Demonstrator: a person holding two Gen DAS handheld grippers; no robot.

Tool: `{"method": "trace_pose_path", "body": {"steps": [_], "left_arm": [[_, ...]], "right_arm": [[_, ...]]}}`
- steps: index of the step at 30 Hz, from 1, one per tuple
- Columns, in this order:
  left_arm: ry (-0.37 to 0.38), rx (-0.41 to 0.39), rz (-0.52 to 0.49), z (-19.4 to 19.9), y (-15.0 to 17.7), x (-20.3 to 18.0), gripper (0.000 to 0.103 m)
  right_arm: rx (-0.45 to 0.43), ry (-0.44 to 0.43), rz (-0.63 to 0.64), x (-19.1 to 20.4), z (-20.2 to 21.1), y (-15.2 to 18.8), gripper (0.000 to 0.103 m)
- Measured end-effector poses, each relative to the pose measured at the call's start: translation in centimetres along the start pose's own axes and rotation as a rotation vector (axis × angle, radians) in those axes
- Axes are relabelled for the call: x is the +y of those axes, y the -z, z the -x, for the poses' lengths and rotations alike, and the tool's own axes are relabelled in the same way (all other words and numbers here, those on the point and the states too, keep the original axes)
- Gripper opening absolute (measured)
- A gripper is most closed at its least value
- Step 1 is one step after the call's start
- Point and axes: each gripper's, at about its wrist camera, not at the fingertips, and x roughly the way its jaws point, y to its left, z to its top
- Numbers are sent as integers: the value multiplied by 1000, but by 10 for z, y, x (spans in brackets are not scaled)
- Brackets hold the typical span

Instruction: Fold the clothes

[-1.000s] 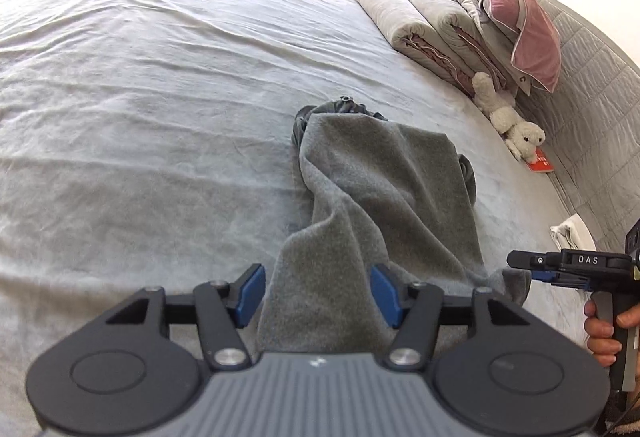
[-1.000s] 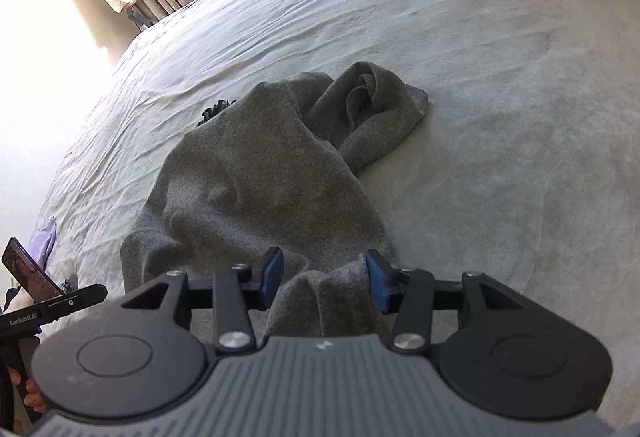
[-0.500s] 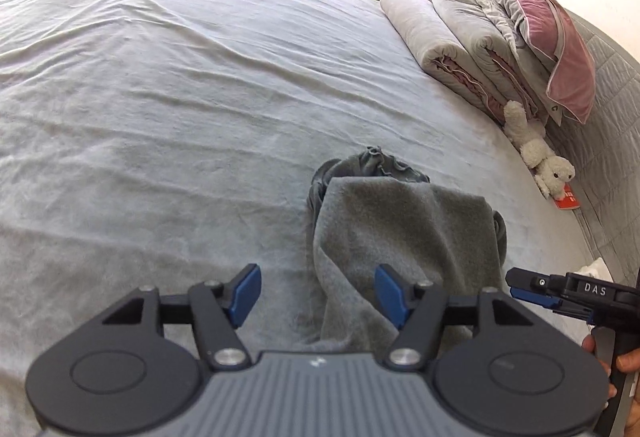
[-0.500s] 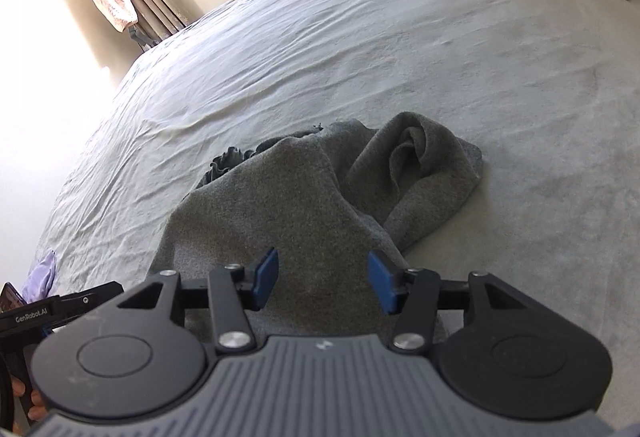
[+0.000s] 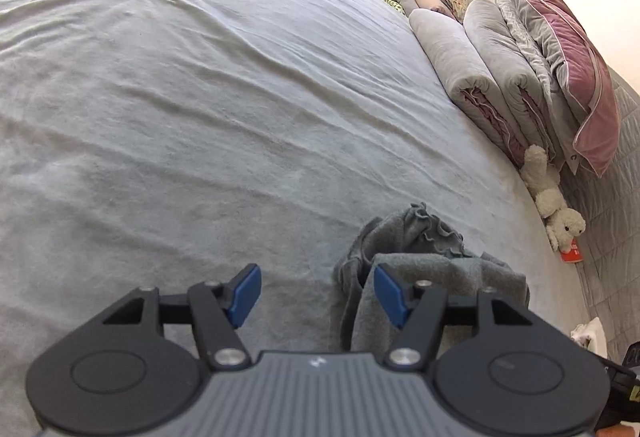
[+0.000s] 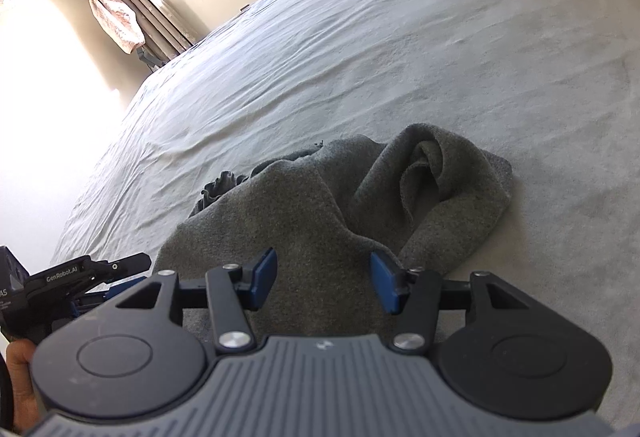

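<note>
1. Left wrist view: the left gripper (image 5: 316, 293) has its jaws released, wide apart, and nothing is between them. Under the gap there is only the grey bed sheet (image 5: 200, 117).
2. In the same view the grey garment (image 5: 432, 269) lies crumpled on the bed at about 4 o'clock from the centre. It is just beside the right jaw and partly behind it; a ruffled edge (image 5: 436, 229) shows at its far side.
3. At 2 o'clock, along the bed's edge, are rolled blankets (image 5: 472, 77), a pink pillow (image 5: 576, 69) and a white plush toy (image 5: 556, 205).
4. Right wrist view: the right gripper (image 6: 324, 281) also has its jaws released and they hold nothing.
5. Here the grey garment (image 6: 320, 205) lies on the bed directly ahead of the jaws, and its near part fills the gap between them from below. A folded lump of it (image 6: 440, 177) is at about 2 o'clock from the jaws.
6. At 9 o'clock the left gripper (image 6: 80, 277) shows at the garment's left edge, with a hand (image 6: 18, 377) below it.
</note>
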Motion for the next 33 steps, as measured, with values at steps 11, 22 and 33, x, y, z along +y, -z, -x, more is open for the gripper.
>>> {"method": "trace_pose_path", "body": {"steps": [11,22,33], "left_arm": [[77,16,92,-24,-2,2,10],[-48,-140,-59,24,-22,-30,6],[-328,-277,-310,53,-51,-73,6]], "right_arm": [[-14,37,64,-1,-8,1,54],[4,15,75,-2,-3,-1,11],[1,-15,63,1,2,-4,10]]}}
